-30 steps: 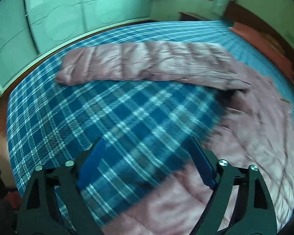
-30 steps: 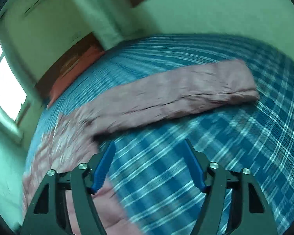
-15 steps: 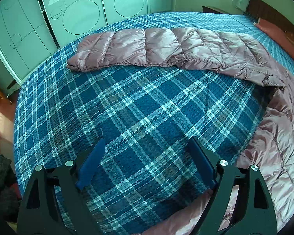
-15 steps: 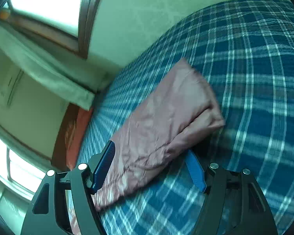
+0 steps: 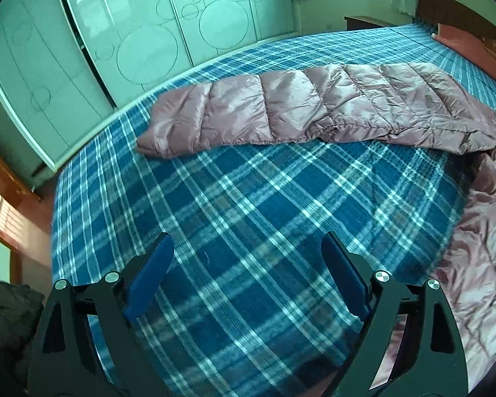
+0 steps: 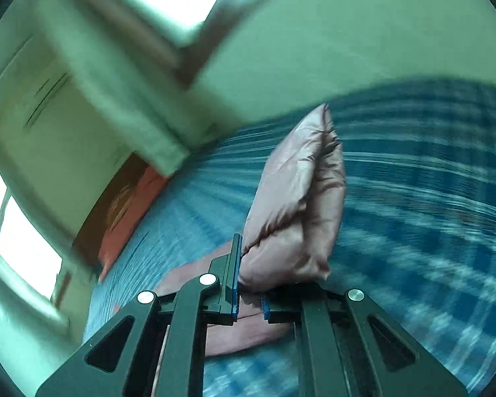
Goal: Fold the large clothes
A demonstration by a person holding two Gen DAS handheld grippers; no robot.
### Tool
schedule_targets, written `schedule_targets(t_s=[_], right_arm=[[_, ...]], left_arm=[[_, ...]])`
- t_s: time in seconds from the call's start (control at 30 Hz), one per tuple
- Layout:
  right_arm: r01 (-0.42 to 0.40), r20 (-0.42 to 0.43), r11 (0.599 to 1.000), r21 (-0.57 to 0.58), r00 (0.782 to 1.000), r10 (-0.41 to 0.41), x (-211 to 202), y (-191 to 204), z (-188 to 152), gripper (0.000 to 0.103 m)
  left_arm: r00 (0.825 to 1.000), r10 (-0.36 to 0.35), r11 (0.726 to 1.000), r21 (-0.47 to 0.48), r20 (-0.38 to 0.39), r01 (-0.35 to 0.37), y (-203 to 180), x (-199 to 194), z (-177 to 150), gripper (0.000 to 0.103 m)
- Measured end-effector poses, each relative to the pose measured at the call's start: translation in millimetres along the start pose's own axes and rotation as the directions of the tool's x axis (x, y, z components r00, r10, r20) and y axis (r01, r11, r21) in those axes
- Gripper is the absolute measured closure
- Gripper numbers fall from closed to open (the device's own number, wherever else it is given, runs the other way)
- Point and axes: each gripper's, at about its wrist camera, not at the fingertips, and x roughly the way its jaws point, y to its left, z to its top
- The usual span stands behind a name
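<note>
Garment: a mauve quilted down jacket [image 5: 314, 112] lay spread across the plaid bed [image 5: 248, 205].
Left gripper [image 5: 248, 278]: jaws wide apart, holding nothing.
Right gripper [image 6: 249, 301]: jaws pinched on the sleeve [image 6: 297, 205].
Handling: probably light, puffy, slippery; best gripped at cuff or hem.

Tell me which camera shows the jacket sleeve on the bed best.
Left wrist view: the sleeve lies sharp and full-length across the plaid bedspread. The right wrist view shows only another sleeve's end, blurred, pinched in the right hand-held gripper.
</note>
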Motion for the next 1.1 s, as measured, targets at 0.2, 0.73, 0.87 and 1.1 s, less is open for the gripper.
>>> schedule_targets(t_s=[0.2,0.73,0.87,1.1], right_arm=[[-0.179,-0.126,0.958,-0.224,0.980,0.154,19,135,-57,0.093],[-0.500,-0.542,0.748,-0.436,0.810,0.225,65,342,-286,0.093],[-0.521,-0.609,0.715,-0.465,0.775,0.169,76,352,-321,0.093],[-0.523,-0.694,0.669,-0.528,0.720,0.016,100,363,-363,0.077]], left_arm=[[0.998,-0.044,0.998,-0.038,-0.044,0.042,8,15,-2,0.008],[0.995,-0.094,0.992,-0.085,-0.030,0.091,29,28,-11,0.003],[0.995,-0.097,0.992,-0.087,-0.029,0.094,30,30,-12,0.002],[0.995,-0.095,0.992,-0.086,-0.029,0.092,29,30,-12,0.002]])
